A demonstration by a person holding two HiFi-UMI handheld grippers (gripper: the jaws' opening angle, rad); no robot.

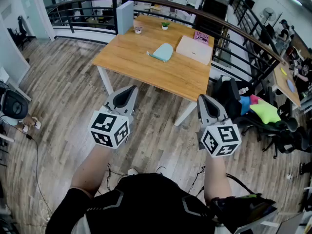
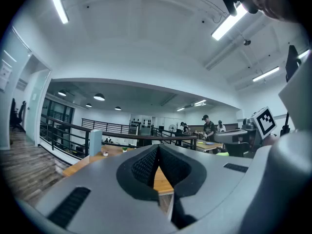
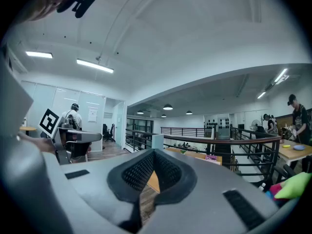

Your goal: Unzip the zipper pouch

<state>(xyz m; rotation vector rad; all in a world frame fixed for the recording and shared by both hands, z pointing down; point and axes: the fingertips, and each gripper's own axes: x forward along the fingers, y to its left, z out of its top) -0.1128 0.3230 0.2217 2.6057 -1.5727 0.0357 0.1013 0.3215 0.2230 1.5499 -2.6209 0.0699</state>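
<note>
Left fingers: your left gripper (image 2: 158, 149) has its dark ribbed pads (image 2: 142, 168) closed tip to tip with nothing between them. Only a sliver of table top shows through the wedge behind the tips.
Right fingers: your right gripper (image 3: 154, 152) is closed the same way, and its pads (image 3: 138, 172) meet at the tips and are empty.
Pose: you hold both grippers about level over the wood floor (image 1: 73, 96), side by side and apart, each tipped toward the table.
Zipper pouch: the pale teal zipper pouch (image 1: 163, 51) lies flat on the table, well ahead of both sets of fingertips and roughly between their two lines. Neither gripper touches it.
Table: the wooden table (image 1: 141, 69) stands ahead of your fingertips, and its near edge is the part closest to them.
Ahead of the right fingers: a flat beige case (image 1: 194, 49) lies just right of the pouch, with a pink book (image 1: 201, 37) beyond it.
Ahead of the left fingers: a grey-blue panel (image 1: 125, 14) stands upright at the table's far corner, near a small potted plant (image 1: 165, 26).
Right of the right fingers: a black chair (image 1: 273, 128) holds bright green and pink items.
</note>
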